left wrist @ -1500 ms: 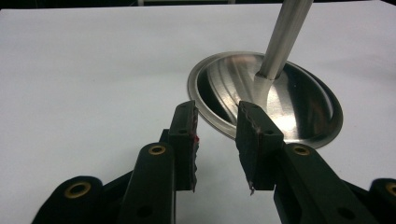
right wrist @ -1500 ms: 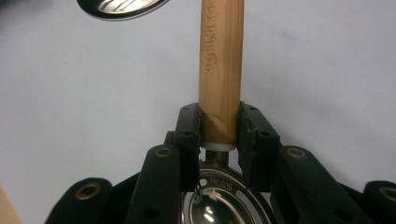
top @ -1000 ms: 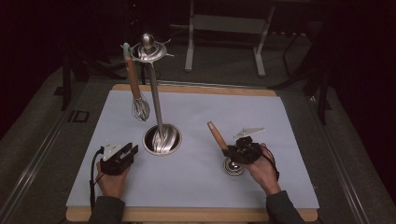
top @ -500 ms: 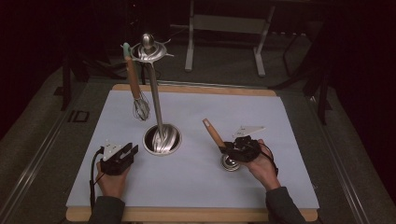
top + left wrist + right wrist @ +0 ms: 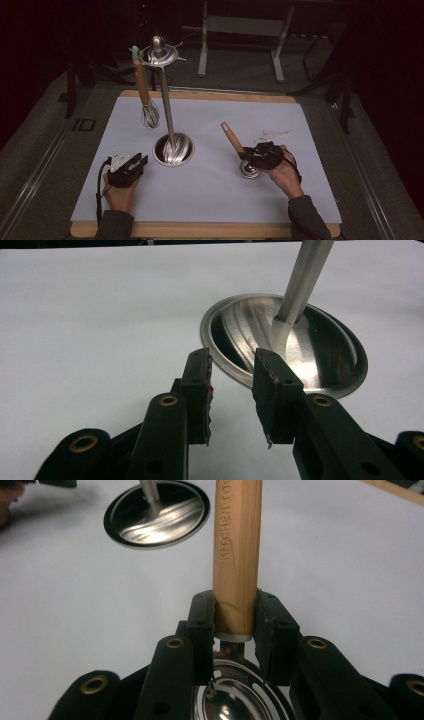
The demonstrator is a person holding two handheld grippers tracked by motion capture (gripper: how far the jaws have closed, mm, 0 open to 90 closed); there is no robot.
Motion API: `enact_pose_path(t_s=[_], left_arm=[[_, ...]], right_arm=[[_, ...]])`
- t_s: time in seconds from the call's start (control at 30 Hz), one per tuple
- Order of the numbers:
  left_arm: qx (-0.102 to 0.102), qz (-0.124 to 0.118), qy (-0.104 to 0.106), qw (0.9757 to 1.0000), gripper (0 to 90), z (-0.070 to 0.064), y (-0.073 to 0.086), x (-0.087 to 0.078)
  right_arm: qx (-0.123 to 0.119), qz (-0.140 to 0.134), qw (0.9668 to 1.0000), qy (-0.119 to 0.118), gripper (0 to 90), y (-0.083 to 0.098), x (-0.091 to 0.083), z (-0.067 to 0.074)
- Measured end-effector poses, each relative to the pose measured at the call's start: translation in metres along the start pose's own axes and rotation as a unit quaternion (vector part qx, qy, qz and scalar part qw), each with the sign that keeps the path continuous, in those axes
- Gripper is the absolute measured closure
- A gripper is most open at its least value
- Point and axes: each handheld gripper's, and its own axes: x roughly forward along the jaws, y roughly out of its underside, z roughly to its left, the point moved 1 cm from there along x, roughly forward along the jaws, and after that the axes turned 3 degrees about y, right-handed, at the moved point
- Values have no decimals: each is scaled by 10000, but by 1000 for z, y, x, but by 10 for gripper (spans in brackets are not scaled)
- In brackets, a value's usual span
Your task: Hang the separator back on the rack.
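The wooden-handled strainer [image 5: 237,555] sits clamped in the right tongs [image 5: 235,617], whose pads press the base of its pale wood handle just above the metal collar; the perforated steel bowl [image 5: 240,702] shows below the jaws. In the high view the strainer [image 5: 234,140] is at about four o'clock from the stand base, its bowl near or on the tabletop [image 5: 210,200] and its handle tilted up toward eleven o'clock. Compared with a second ago, handle and right hand [image 5: 280,167] have drifted slightly toward the stand, the bowl low throughout. I judge this as the start of carrying the utensil to the rack, with the lift yet to come.

The handle is smooth, light wood with lettering stamped along it.

The utensil stand [image 5: 167,100] rises from its round steel base [image 5: 285,345]; a whisk [image 5: 146,95] already hangs at its nine o'clock. The left tongs [image 5: 232,390] rest apart with nothing between them, pointed at the base, unmoved.
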Motion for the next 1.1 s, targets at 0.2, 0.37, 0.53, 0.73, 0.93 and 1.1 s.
enact_pose_path(t_s=[0.2, 0.37, 0.53, 0.73, 0.93, 1.1], left_arm=[[-3, -2, 0, 10000, 691, 0, 0, 0], [-5, -2, 3, 10000, 691, 0, 0, 0], [-4, -1, -2, 10000, 691, 0, 0, 0], [-1, 3, -5, 10000, 692, 0, 0, 0], [-7, 1, -2, 10000, 692, 0, 0, 0], [4, 0, -5, 10000, 692, 0, 0, 0]], right_arm=[[-46, -173, 9998, -27, 711, -8, -3, -6], [-39, -264, 9996, -21, 711, -17, -5, -9], [-100, -331, 9994, 21, 711, -25, -7, -11], [-122, -432, 9990, 62, 710, -34, -11, -13], [-215, -550, 9982, 60, 711, -43, -15, -15], [-273, -639, 9976, 53, 710, -50, -17, -15]])
